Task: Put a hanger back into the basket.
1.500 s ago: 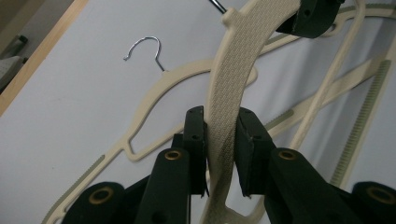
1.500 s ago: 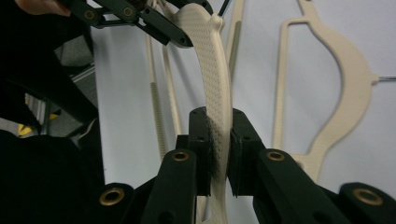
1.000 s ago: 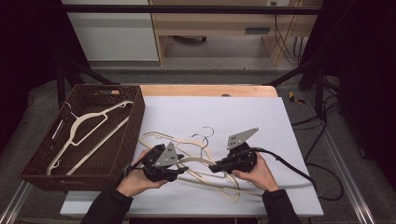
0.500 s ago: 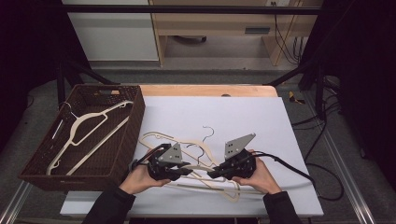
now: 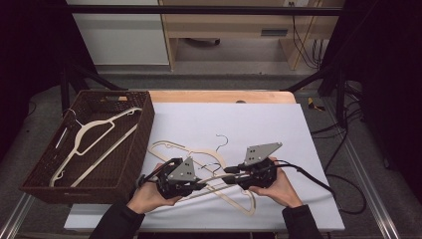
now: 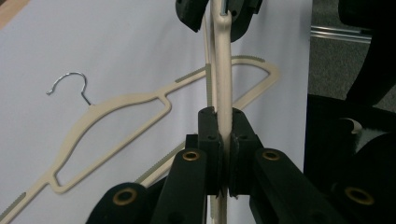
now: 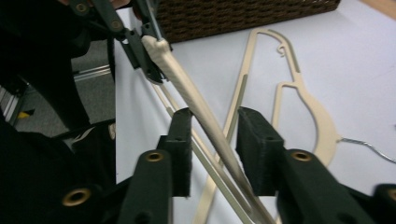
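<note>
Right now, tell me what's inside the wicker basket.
The wicker basket holds one cream hanger, lying slanted with its metal hook toward the far left corner. The near wall hides the floor just behind it, so anything lying there can't be seen.

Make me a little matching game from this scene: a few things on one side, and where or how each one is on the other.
Things:
1. left gripper
2. right gripper
3. wicker basket
4. lifted hanger

States:
A. holds one cream hanger inside it
B. jaws apart, just opening, hanger bar between them
C. clamped shut on the hanger bar
D. raised off the white table, spanning both grippers

Pairs: 1-C, 2-B, 3-A, 4-D
</note>
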The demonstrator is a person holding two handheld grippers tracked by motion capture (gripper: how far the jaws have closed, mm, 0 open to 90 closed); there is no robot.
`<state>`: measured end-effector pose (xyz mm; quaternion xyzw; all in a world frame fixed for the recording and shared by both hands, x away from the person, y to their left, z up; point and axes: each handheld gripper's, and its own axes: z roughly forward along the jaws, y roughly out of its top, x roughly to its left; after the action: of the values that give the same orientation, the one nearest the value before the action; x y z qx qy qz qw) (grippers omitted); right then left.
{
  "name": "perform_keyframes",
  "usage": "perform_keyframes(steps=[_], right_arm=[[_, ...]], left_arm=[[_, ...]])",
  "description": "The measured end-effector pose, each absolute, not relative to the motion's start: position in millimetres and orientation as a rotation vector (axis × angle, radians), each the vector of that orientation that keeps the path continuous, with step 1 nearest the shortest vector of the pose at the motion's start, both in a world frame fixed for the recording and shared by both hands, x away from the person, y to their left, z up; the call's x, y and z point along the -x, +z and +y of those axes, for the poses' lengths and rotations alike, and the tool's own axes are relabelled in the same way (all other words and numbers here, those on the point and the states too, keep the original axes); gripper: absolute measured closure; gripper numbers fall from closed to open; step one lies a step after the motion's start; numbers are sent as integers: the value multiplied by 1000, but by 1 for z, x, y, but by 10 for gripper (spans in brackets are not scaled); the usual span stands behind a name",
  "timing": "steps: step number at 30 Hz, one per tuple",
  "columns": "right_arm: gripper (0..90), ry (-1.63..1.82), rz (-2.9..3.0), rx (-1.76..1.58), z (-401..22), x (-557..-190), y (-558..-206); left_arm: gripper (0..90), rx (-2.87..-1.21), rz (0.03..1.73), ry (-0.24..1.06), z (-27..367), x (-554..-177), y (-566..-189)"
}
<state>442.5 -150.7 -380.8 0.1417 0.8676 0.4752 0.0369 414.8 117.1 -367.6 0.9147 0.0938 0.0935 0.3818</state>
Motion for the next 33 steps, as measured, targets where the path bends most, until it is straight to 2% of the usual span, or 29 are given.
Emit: perform_keyframes(steps=[3, 7, 10, 16, 26, 33], right_arm=[[513, 1481, 2576, -446, -158, -439, -375], [347, 1489, 2461, -499, -169, -434, -367], [262, 1499, 2376, -602, -182, -433, -366], [148, 1461, 2268, -788, -208, -430, -373], [55, 1415, 2151, -938, -227, -421, -385], [48, 1384, 2110, -995, -232, -420, -390]], left_arm=[[860, -2320, 278, 255, 120, -414, -364], [861, -2285, 351, 273, 124, -415, -361], [860, -2263, 407, 298, 126, -415, -357], [860, -2218, 475, 328, 134, -417, -341], [860, -2147, 496, 387, 161, -416, -284], [860, -2109, 543, 406, 189, -427, -256]])
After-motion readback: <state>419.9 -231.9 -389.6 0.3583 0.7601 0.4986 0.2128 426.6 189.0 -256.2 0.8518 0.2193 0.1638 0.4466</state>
